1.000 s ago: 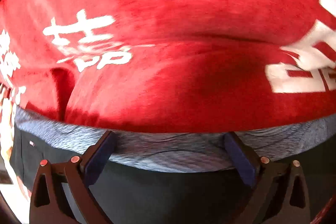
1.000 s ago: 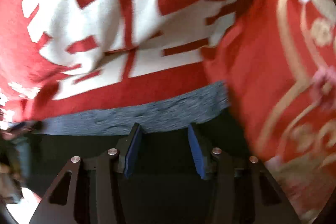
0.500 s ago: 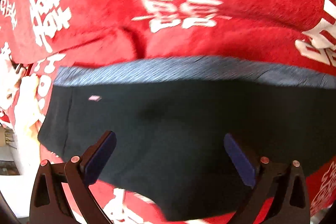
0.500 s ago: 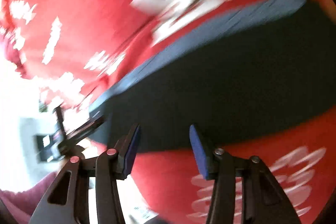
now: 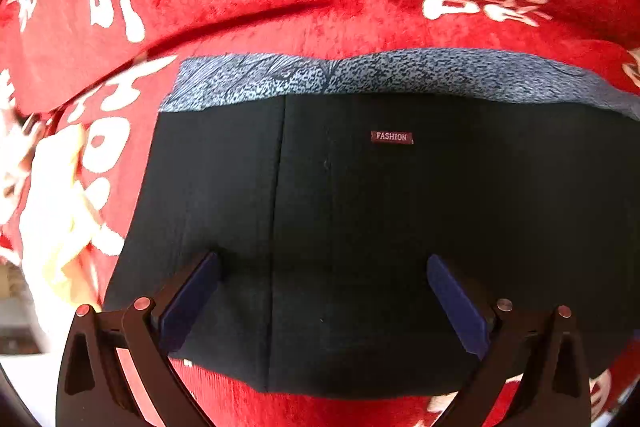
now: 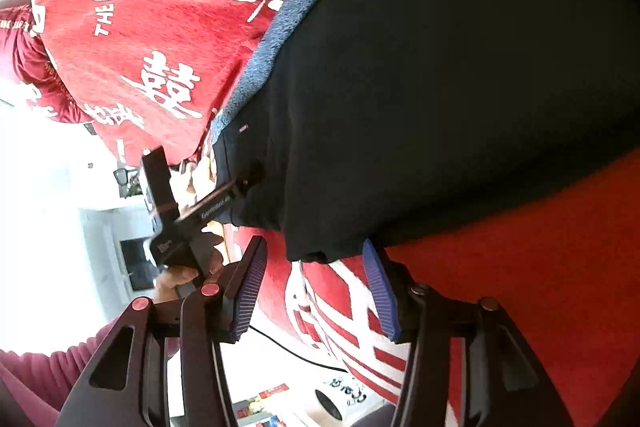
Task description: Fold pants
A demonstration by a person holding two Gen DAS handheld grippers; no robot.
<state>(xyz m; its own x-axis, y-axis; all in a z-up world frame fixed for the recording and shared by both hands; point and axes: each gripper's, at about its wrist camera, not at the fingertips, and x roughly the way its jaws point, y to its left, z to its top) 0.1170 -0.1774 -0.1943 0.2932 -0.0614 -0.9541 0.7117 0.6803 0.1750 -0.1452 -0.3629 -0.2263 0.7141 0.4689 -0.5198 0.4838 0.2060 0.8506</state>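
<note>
Over the red blanket (image 5: 320, 15), folded black pants (image 5: 400, 227) between open left claw (image 5: 322, 301)

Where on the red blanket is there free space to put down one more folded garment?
The red printed blanket is bare beyond the blue-grey waistband of the folded black pants, and on the plain red stretch right of the open right gripper. The open left gripper hovers over the pants.

Daylight lit both fisheye views brightly. The white room (image 6: 44, 195) at the left of the right wrist view was blown out. The black folded pants (image 5: 380, 227) were too dark for detail, and the red plush blanket with white characters (image 5: 320, 7) bowed and blurred toward the rims.
</note>
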